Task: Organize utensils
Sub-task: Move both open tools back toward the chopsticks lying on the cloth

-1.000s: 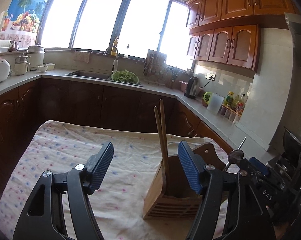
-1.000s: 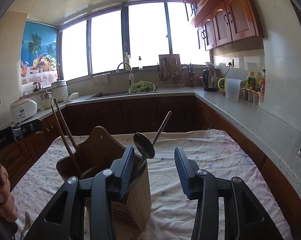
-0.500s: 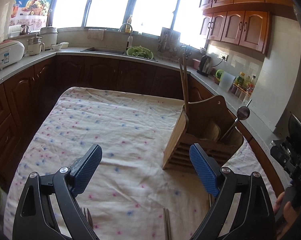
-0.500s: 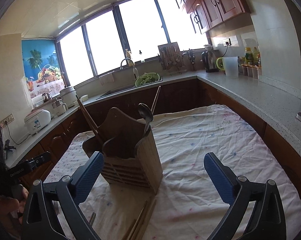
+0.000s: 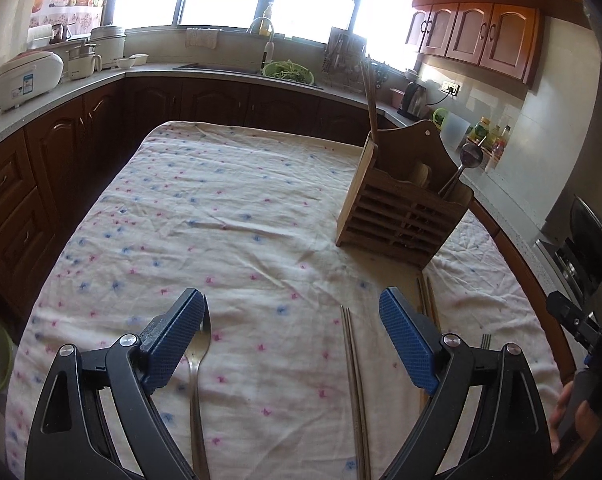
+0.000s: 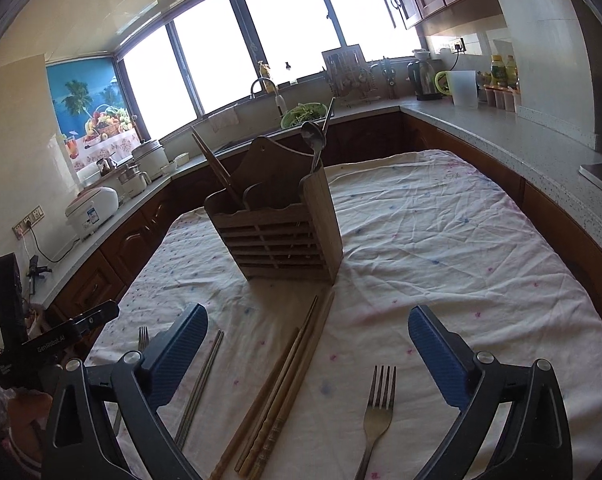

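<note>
Between the spread, empty right hand-held gripper [image 6: 307, 356] pads, wooden chopsticks [image 6: 285, 392] point toward the holder [image 6: 279, 232]; the left hand-held gripper [image 5: 291, 338] gapes over bare tablecloth [image 5: 221, 216].

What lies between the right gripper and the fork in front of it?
Nothing visible. The right gripper is open over bare tablecloth, and the fork lies flat between its fingers; the wooden chopsticks lie apart, to the fork's left.
</note>
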Motion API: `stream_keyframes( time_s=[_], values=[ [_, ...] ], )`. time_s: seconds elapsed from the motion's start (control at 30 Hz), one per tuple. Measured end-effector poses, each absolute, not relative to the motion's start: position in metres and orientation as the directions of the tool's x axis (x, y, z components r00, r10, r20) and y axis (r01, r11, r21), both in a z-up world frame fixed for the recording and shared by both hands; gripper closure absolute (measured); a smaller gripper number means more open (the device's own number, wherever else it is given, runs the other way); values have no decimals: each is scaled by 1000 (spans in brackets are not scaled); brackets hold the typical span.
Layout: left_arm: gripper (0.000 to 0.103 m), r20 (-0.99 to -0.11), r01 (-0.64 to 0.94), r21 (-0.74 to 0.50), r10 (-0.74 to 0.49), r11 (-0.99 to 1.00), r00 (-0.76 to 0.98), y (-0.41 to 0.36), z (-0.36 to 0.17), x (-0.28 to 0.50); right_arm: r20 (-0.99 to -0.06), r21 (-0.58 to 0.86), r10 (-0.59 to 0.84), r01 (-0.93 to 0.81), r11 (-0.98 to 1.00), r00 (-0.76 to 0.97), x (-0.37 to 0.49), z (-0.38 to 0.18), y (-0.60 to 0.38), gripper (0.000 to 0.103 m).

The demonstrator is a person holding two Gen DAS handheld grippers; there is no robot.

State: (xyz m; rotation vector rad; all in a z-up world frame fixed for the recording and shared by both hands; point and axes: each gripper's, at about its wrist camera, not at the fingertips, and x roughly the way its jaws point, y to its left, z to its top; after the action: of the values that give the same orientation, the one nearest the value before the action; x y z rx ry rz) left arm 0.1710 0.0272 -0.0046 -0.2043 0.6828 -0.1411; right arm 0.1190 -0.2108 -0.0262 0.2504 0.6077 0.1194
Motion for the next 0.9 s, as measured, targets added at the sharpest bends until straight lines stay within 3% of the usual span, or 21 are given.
stream_keyframes(
  time_s=[0.57, 0.63, 0.73, 0.9],
  values=[
    [12, -693, 118, -163, -198, 980, 693, 1, -39, 152, -580, 280, 189, -24, 960, 792, 92, -49, -211, 2],
    [17, -704, 130, -149, -197, 980, 682, -5, -42, 155, -581, 287, 190, -19, 958, 791, 93, -51, -212, 3],
    [26, -724, 150, -136, -201, 979, 659, -12, -47, 162, -589, 292, 195, -18, 956, 784, 96, -55, -213, 10],
    [38, -757, 158, -134, -204, 978, 620, -19, -56, 180, -618, 303, 206, -12, 953, 758, 107, -63, -213, 36]
  ],
)
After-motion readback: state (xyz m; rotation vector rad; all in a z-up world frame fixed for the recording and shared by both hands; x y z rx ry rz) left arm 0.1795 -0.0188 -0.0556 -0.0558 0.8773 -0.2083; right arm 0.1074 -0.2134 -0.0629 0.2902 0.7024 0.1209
